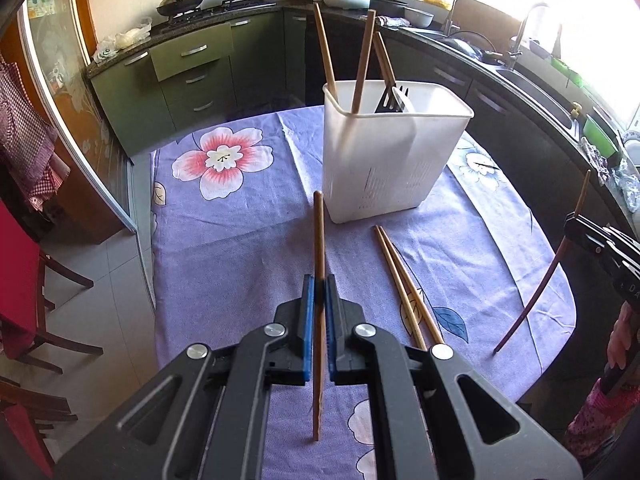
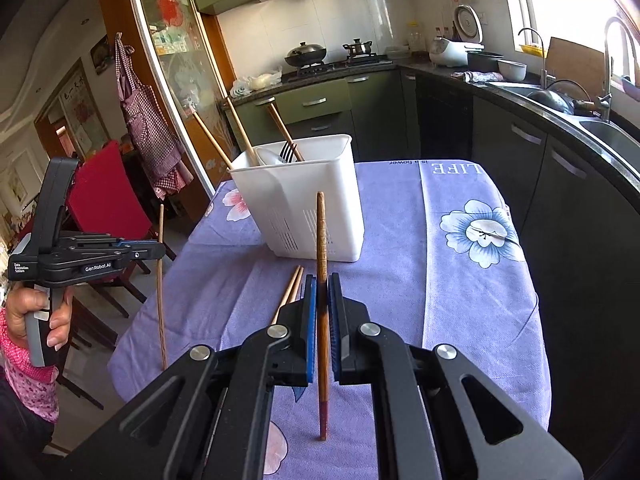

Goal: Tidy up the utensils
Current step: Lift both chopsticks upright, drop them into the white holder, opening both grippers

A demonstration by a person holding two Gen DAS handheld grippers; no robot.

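Sunlight is pouring through the kitchen window onto a bench [image 1: 248,248] that is wearing a purple cloth with big flowers.

Going left to right, the left hand-held gripper [image 1: 319,312] is squeezing a light wooden chopstick [image 1: 319,240] between its blue pads, so it is clamped shut on it. The stick is standing almost straight up, pointing to 12 o'clock. The white holder [image 1: 384,160] is sitting on the cloth toward 1 o'clock, already holding a few chopsticks and a black fork [image 1: 390,100]. Two loose chopsticks [image 1: 404,284] are lying flat on the cloth near 2 o'clock, side by side. The right hand-held gripper [image 2: 322,312] is clamped on a darker chopstick [image 2: 321,240], also standing upright, with the holder toward 11 o'clock.

What could go wrong? Each stick is thin and is being held near its middle, so I think it could twist or slip out. A tip could hit the holder's rim and miss the opening, or poke the sticks already inside. A hard bump might tip the light holder over. The two grippers could also knock together if both are going in at once.

Writing: the left gripper's side is showing "GenRobot.AI" and a small label too tiny to read surely. The cloth is showing "LIFE" and "is a flower", upside down.
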